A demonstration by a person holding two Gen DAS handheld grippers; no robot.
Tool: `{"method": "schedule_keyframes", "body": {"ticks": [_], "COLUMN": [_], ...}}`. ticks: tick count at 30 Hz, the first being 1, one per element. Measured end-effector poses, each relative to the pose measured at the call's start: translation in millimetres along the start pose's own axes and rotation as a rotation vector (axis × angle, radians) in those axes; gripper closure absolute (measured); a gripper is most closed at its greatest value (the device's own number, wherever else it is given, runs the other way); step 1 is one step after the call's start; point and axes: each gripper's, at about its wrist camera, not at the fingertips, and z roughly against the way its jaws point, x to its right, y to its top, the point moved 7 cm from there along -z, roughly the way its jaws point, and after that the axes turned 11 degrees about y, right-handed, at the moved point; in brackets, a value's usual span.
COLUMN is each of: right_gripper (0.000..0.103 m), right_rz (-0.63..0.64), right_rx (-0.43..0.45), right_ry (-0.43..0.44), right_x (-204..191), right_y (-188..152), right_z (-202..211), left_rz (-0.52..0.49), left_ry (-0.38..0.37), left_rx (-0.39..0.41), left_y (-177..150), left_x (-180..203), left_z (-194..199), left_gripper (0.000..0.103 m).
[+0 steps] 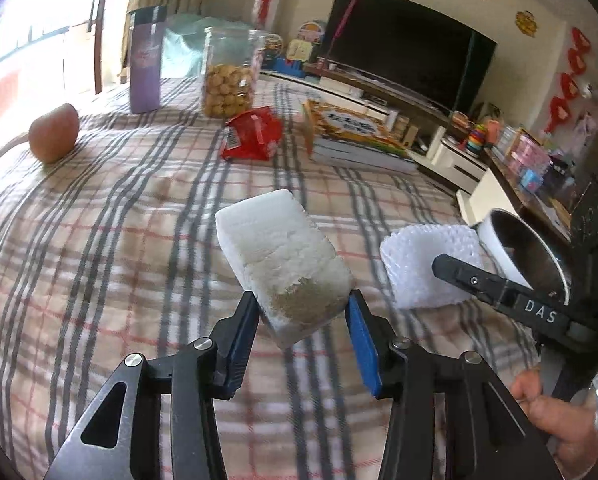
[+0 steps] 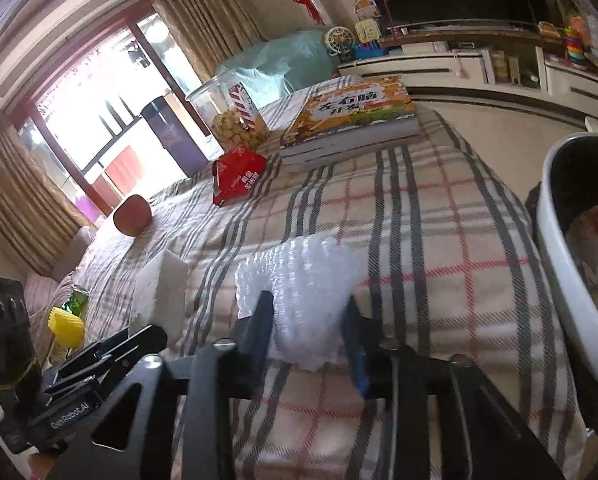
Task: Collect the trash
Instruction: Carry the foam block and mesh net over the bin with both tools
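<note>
1. The left gripper (image 1: pixel 303 312) was clamped on a white foam block (image 1: pixel 277 256), its two blue-padded fingers (image 1: pixel 363 344) pressing the block's near end from either side; the block was tilted and appeared lifted off the plaid tablecloth (image 1: pixel 111 264).
2. The right gripper (image 2: pixel 309 332) had its fingers set on either side of a white bubble-wrap piece (image 2: pixel 299 280), touching its near edge; the wrap lay on the cloth near the table's right edge. From the pictures I could not tell whether that grip was fully tight, though the fingers met the wrap on both sides.
3. In the left wrist view the same bubble-wrap piece (image 1: pixel 427 264) sat just beside the foam block, to its right, with one black finger of the right gripper (image 1: pixel 479 280) reaching over it.
4. A white trash bin (image 2: pixel 571 280) stood just off the table's right edge, next to the wrap; crumpled scraps showed inside it.
5. Toward the far edge lay a red snack packet (image 1: pixel 253 134), a stack of books (image 1: pixel 355 140) near the far right corner, a clear jar of round biscuits (image 1: pixel 229 76) and a purple box (image 1: pixel 145 64).
6. A reddish apple (image 1: pixel 53 132) rested near the left edge, well apart from the foam block.
7. In the right wrist view a yellow ridged object (image 2: pixel 65 326) and a green can (image 2: pixel 75 300) stood past the table's left side, partly hidden.
8. A dark television (image 1: pixel 407 48) stood on a low cabinet beyond the table.
</note>
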Motion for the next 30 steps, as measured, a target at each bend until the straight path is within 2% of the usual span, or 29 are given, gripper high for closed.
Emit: {"method": "schedule_keyframes", "body": {"ticks": [5,11,30], "right_gripper": [0.077,0.077,0.077], "right_rz": [-0.023,-0.045,-0.074], "right_rx": [0.042,0.131,0.209], "right_ry": [-0.001,0.001,-0.036], "right_x": [4.1,11.8,38.6], "right_y": [-4.7,-4.6,-13.6], "right_z": [29.0,75.4,141.9], "left_rz": [-0.049,-0.107,-0.244], "left_ry": [-0.031,-0.064,-0.114], "left_rx": [0.003,0.012,0.016], "left_y": [-4.6,-10.2,-20.3], "left_x": [22.0,49.7,116.1], "left_z": [12.9,26.4,43.8], "left_gripper": [0.059,0.059,0.06]}}
